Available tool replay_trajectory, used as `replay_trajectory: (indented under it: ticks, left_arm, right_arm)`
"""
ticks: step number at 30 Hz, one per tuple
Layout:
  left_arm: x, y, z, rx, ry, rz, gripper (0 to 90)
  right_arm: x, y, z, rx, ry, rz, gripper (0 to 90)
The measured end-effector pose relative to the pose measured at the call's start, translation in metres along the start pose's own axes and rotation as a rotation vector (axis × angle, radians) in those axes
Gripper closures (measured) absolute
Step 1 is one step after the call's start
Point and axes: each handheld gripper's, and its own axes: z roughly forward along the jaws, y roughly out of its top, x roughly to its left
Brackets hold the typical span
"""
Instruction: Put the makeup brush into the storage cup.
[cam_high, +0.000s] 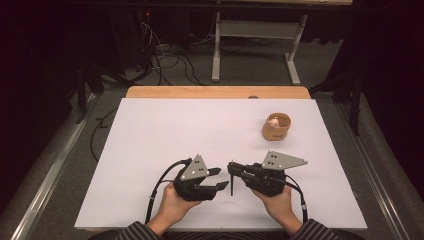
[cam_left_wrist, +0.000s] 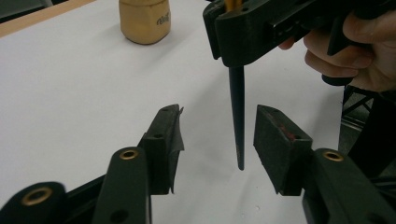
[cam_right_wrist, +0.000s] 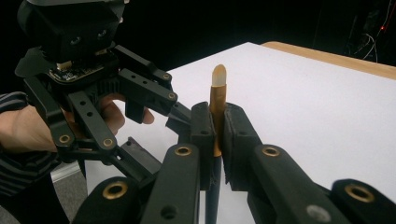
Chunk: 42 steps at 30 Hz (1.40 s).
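The left tongs (cam_high: 223, 179), held low over the white counter (cam_high: 150, 130) and pointing right, stand half open around nothing. The slim black-and-gold tapered brush (cam_left_wrist: 237, 121) hangs point-down just beyond their pads (cam_left_wrist: 164, 140). The right tongs (cam_high: 231, 167), level and pointing left, are clamped tight on its gold upper end.

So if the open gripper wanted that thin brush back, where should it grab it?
On the black tapered handle of the brush, just under the right gripper that clamps it. It hangs upright, tip down, between the left gripper's open jaws, so closing level from both sides should catch it; higher up is thicker.
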Motion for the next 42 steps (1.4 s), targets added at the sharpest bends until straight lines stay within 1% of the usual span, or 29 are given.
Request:
replay_trajectory:
  ticks: [6,7,11,12,13,14,17,18,20,22,23,24,27,28,29,30,31,33,34,35,36,37,38,40,41,42]
  left_arm:
    - [0.001,-0.001,-0.003,0.002,0.002,-0.011,46.9]
    - [0.002,-0.001,-0.006,0.001,0.012,-0.009,46.5]
    - [0.003,-0.002,-0.011,-0.007,0.021,-0.016,45.0]
    - [0.005,-0.002,-0.016,-0.014,0.032,-0.02,43.8]
    - [0.005,-0.002,-0.016,-0.014,0.032,-0.02,43.2]
    - [0.006,-0.003,-0.019,-0.018,0.04,-0.02,42.6]
    - [0.009,-0.005,-0.027,-0.033,0.061,-0.028,41.4]
    - [0.012,-0.007,-0.033,-0.049,0.085,-0.033,40.3]
    - [0.013,-0.007,-0.035,-0.051,0.094,-0.037,39.6]
    - [0.017,-0.009,-0.041,-0.061,0.11,-0.047,39.2]
    - [0.017,-0.009,-0.041,-0.061,0.11,-0.047,39.0]
    - [0.019,-0.011,-0.046,-0.059,0.127,-0.047,38.7]
    - [0.021,-0.013,-0.05,-0.058,0.139,-0.047,38.2]
    - [0.024,-0.015,-0.054,-0.06,0.154,-0.049,38.1]
    - [0.024,-0.015,-0.054,-0.06,0.154,-0.049,38.0]
    - [0.027,-0.019,-0.058,-0.07,0.168,-0.063,37.9]
    - [0.027,-0.019,-0.058,-0.07,0.168,-0.063,37.9]
    - [0.031,-0.024,-0.063,-0.082,0.184,-0.081,37.9]
    - [0.035,-0.03,-0.067,-0.092,0.209,-0.093,37.9]
    - [0.035,-0.03,-0.067,-0.092,0.209,-0.093,38.0]
    - [0.039,-0.034,-0.072,-0.102,0.228,-0.11,38.0]
    - [0.039,-0.034,-0.072,-0.102,0.228,-0.11,38.0]
    - [0.041,-0.036,-0.075,-0.109,0.239,-0.117,38.0]
    - [0.044,-0.04,-0.08,-0.127,0.256,-0.131,38.0]
    - [0.047,-0.042,-0.084,-0.146,0.268,-0.149,38.0]
    - [0.047,-0.042,-0.084,-0.146,0.268,-0.149,38.0]
  right_arm:
    - [-0.001,0.0,0.0,0.002,0.006,0.0,86.6]
    - [-0.001,0.001,-0.001,0.003,0.005,0.001,86.6]
    - [-0.001,0.001,-0.001,0.006,0.006,0.002,86.6]
    - [-0.001,0.001,-0.001,0.008,0.006,0.001,86.6]
    - [-0.001,0.001,-0.001,0.008,0.006,0.001,86.6]
    - [-0.001,0.001,-0.001,0.009,0.006,0.007,86.6]
    - [-0.002,0.002,-0.001,0.008,0.006,0.005,86.6]
    - [-0.002,0.002,-0.001,0.009,0.006,0.004,86.6]
    - [-0.002,0.002,-0.001,0.013,0.005,0.002,86.6]
    - [-0.002,0.002,-0.001,0.013,0.005,0.003,86.6]
    - [-0.002,0.002,-0.001,0.013,0.005,0.003,86.6]
    - [-0.002,0.002,-0.001,0.013,0.006,0.004,86.6]
    - [-0.003,0.002,-0.002,0.015,0.005,0.008,86.6]
    - [-0.003,0.002,-0.002,0.014,0.006,0.006,86.6]
    - [-0.003,0.002,-0.002,0.013,0.005,0.008,86.6]
    - [-0.003,0.002,-0.002,0.011,0.005,0.005,86.6]
    - [-0.003,0.002,-0.002,0.011,0.005,0.005,86.6]
    - [-0.003,0.003,-0.003,0.013,0.003,0.006,86.6]
    - [-0.004,0.003,-0.003,0.014,0.002,0.007,86.6]
    - [-0.004,0.003,-0.003,0.014,0.002,0.007,86.6]
    - [-0.004,0.002,-0.003,0.016,0.002,0.009,86.6]
    - [-0.004,0.002,-0.003,0.016,0.002,0.009,86.6]
    - [-0.004,0.002,-0.003,0.019,0.002,0.005,86.6]
    - [-0.004,0.002,-0.003,0.022,0.002,0.008,86.6]
    - [-0.005,0.002,-0.002,0.026,0.001,0.01,86.6]
    - [-0.005,0.002,-0.002,0.024,0.005,0.007,86.6]
